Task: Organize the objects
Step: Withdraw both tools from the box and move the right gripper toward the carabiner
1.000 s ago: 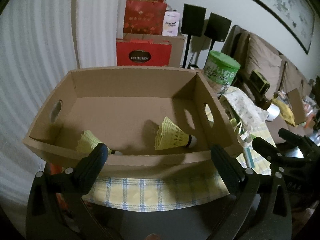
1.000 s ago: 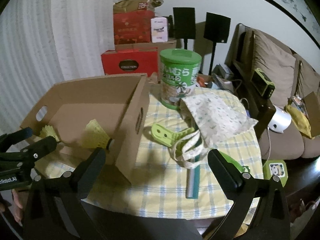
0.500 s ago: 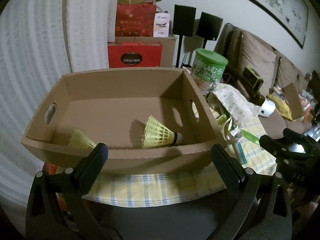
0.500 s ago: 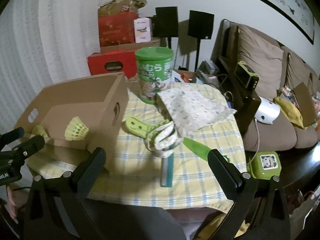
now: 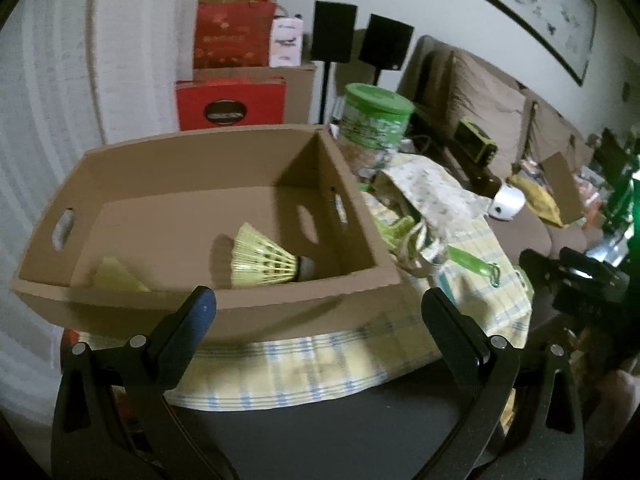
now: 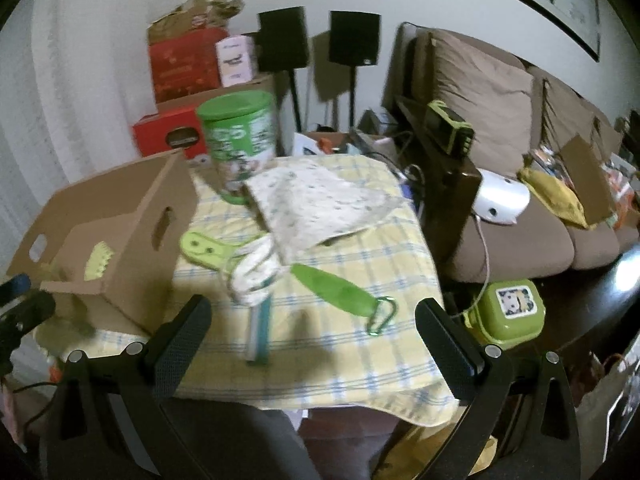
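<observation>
A cardboard box [image 5: 224,308] stands on the left of a table with a yellow checked cloth [image 6: 344,344]. Two yellow shuttlecocks lie inside it, one near the right wall [image 5: 268,262] and one at the front left [image 5: 118,278]. The box also shows in the right wrist view [image 6: 132,240]. My left gripper [image 5: 316,312] is open and empty, in front of the box's near wall. My right gripper [image 6: 312,324] is open and empty, short of the table's front edge. On the cloth lie a patterned fabric bag [image 6: 320,204], a green handle with a carabiner [image 6: 336,288], a green clip [image 6: 204,246] and a teal stick [image 6: 260,332].
A green canister [image 6: 240,144] stands at the back of the table. Red boxes [image 5: 232,100] and two black speakers [image 6: 316,40] stand behind it. A brown sofa [image 6: 520,216] with clutter is on the right. A green lunch box [image 6: 512,312] sits by the table's right corner.
Both grippers have pulled back from the table and swung right. The box and shuttlecocks look smaller and further left. Both stay open.
</observation>
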Demonstrator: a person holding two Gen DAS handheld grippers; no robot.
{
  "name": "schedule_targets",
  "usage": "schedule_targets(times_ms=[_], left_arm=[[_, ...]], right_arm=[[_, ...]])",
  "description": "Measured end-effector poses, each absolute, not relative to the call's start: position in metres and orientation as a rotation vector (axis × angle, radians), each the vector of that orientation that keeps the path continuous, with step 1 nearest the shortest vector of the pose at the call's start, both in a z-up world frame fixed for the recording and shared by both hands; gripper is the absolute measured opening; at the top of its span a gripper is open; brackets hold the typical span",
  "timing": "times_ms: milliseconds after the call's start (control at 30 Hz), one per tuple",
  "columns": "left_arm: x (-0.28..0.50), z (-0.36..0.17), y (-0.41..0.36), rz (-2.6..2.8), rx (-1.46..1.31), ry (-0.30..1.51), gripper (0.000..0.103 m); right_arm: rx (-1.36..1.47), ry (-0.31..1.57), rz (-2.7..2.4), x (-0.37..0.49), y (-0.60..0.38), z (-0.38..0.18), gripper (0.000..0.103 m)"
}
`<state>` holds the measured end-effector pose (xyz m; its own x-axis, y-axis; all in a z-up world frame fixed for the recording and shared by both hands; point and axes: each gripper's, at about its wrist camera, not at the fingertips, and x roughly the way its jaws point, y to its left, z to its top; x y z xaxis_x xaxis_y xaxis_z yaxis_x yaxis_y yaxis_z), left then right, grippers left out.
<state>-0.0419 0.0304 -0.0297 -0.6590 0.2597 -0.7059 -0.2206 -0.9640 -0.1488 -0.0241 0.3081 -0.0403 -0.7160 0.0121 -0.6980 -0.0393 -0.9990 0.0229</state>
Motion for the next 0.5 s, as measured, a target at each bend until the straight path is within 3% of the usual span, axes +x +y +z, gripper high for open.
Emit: schedule_targets(times_ms=[500], left_arm=[[-0.044,-0.020,0.078,2.532,-1.096,-0.019,0.103]], right_arm=[[-1.185,0.217,2.803,-0.030,0.366,-0.047,0.102]])
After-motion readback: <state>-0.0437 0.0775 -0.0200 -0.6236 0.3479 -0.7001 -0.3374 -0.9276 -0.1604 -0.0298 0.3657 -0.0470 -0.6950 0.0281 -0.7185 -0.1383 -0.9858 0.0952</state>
